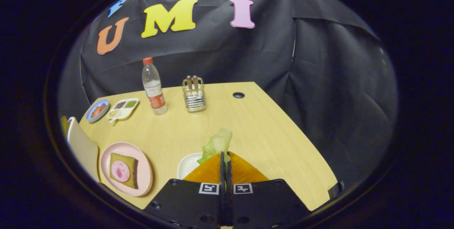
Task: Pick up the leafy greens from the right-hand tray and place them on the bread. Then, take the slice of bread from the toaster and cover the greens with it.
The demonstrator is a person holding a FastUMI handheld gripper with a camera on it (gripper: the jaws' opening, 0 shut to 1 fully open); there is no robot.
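My gripper is shut on the leafy greens, a pale green leaf that sticks up ahead of the fingertips, lifted above a small white tray just left of the fingers. Further left, a pink plate holds a slice of bread with a round pink slice of meat on it. At the table's left edge stands a cream-coloured box that may be the toaster; I cannot make out any bread in it.
Beyond the fingers on the wooden table stand a water bottle and a wire holder with utensils. A blue dish and a white divided tray sit at the far left. A cable hole lies near the back edge.
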